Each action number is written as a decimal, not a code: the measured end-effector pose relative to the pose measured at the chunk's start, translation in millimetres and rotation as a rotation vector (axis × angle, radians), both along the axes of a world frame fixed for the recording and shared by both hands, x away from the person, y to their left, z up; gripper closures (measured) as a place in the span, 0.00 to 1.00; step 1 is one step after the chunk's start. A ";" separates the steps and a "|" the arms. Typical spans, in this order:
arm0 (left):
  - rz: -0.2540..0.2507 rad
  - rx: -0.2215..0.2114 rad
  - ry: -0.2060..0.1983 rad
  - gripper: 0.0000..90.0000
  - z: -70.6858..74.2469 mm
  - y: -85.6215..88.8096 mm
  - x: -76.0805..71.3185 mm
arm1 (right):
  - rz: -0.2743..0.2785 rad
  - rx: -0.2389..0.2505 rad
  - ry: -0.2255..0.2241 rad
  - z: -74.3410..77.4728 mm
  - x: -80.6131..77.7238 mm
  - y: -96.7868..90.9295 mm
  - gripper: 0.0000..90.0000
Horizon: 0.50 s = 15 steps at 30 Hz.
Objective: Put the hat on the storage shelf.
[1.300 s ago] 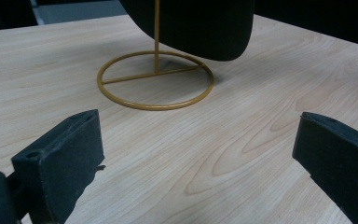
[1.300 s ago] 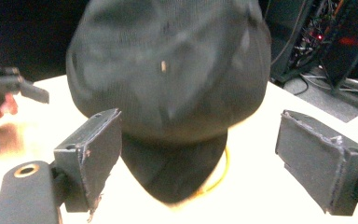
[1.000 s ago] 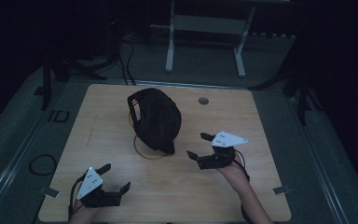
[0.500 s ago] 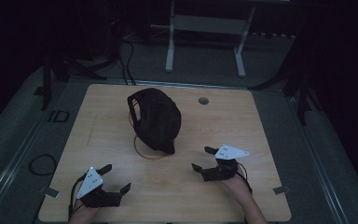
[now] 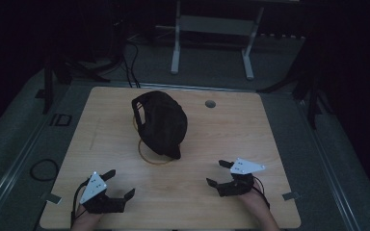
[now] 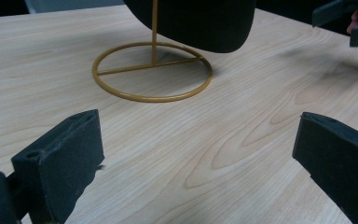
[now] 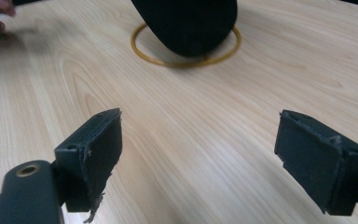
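While both hands rest low at the near edge of the desk [image 5: 270, 130], a black cap [image 5: 161, 122] sits on a gold wire stand [image 5: 155, 158] in the middle of the wooden top, and every place below is told from that cap. Its brim end points toward the person, hanging over the stand's round base ring, which lies flat on the wood. A thin upright rod rises from the ring into the underside of the cap, as the left tool's view shows [image 6: 154, 28].

Near and to the left of the cap, well apart from it, is the left tool [image 5: 119, 185]; its jaws are spread wide with bare desk between them, gripping nothing. A grey three-cornered plate sits on top of it.

Near and to the right of the cap, likewise well apart, is the right tool [image 5: 220, 173], also gaping wide with nothing between its jaws and carrying the same kind of plate. Its view looks straight at the cap's brim [image 7: 189, 25] and the ring beneath it.

Beyond the cap to the right, a small round grommet hole [image 5: 210, 103] is set in the desk. Farther behind the cap, on the dark floor, stands a pale metal frame [image 5: 212, 29].
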<state>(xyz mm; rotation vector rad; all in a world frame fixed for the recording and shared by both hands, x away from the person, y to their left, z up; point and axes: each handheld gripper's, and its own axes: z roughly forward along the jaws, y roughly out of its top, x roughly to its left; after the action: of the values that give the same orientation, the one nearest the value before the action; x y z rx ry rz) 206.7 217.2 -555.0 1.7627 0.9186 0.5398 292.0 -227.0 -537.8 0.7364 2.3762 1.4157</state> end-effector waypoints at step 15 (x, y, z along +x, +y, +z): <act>0.001 -0.002 0.006 0.02 -0.9 -1.1 0.8 | -0.095 -0.018 0.018 -14.8 -10.6 -45.8 0.16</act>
<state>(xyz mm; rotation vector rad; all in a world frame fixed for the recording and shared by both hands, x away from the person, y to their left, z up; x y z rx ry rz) 207.5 216.0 -555.8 1.7630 0.9243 0.5342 281.4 -272.8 -552.6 0.8481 2.3315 1.3530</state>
